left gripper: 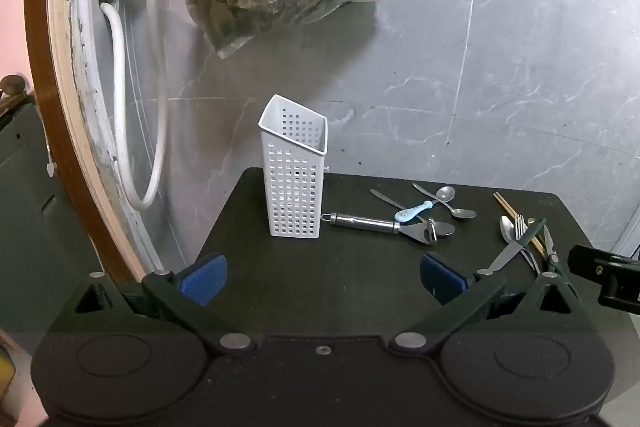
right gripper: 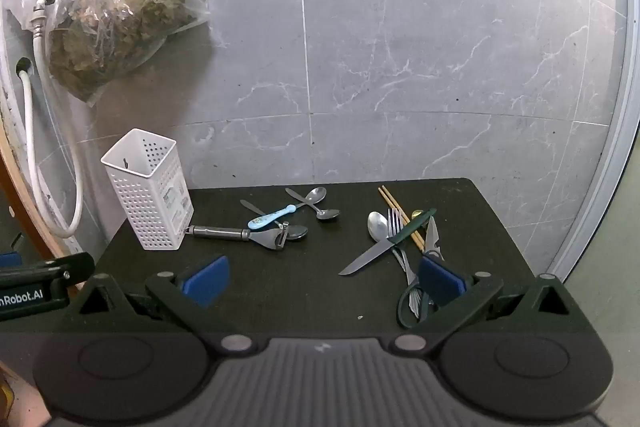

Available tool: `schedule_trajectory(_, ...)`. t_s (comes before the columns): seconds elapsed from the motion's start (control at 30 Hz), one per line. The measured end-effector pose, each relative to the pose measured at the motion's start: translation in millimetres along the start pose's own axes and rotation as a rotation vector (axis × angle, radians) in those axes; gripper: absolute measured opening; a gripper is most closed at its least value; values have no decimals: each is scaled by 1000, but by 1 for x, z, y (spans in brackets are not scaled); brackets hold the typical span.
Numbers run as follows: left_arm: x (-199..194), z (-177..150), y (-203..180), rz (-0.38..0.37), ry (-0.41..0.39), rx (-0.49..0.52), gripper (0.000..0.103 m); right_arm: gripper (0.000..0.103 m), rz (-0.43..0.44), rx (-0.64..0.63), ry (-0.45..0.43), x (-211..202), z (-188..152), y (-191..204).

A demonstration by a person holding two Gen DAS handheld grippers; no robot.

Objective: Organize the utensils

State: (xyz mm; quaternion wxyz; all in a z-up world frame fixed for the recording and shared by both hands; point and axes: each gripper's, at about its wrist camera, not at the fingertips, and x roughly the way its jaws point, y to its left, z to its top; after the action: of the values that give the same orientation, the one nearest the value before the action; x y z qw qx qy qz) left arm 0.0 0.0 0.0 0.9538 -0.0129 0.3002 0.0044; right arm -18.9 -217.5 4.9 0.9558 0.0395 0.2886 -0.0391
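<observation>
The black table (right gripper: 280, 299) carries everything, and the white perforated caddy (left gripper: 294, 179) standing upright at its far left corner is the landmark; it looks empty, so by my reading the sorting has not begun. Light plastic, it would likely tip or slide if a utensil is pushed in sideways, so dropping pieces in from above seems safer.

Just right of the caddy, nearly touching its base, lies the steel peeler (right gripper: 240, 234), stiff and probably the heaviest piece; its round handle could roll between the pads, so take it mid-handle. Behind the peeler lie a blue-handled child's spoon (right gripper: 272, 218) and 2 small metal spoons (right gripper: 320, 205).

Well right of the caddy sits a crossed heap: a green-handled knife (right gripper: 384, 243) lying over a fork (right gripper: 396, 227) and a large spoon (right gripper: 378, 225), a pair of chopsticks (right gripper: 400, 217) behind, and green-handled scissors (right gripper: 420, 287) nearest. The knife is best gripped by its handle; the thin, slick flatware lies flat and will be hard to pinch.

The left gripper (left gripper: 322, 277) hovers in front of the caddy, jaws wide and holding nothing. The right gripper (right gripper: 324, 281) hangs over the near edge, jaws equally wide and unladen, its right pad in front of the scissors.
</observation>
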Motion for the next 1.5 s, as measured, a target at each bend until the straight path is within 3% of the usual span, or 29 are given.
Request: schedule_trajectory(1.5, 8, 0, 3, 5, 8, 4, 102, 103, 7, 3, 2, 1, 0, 0)
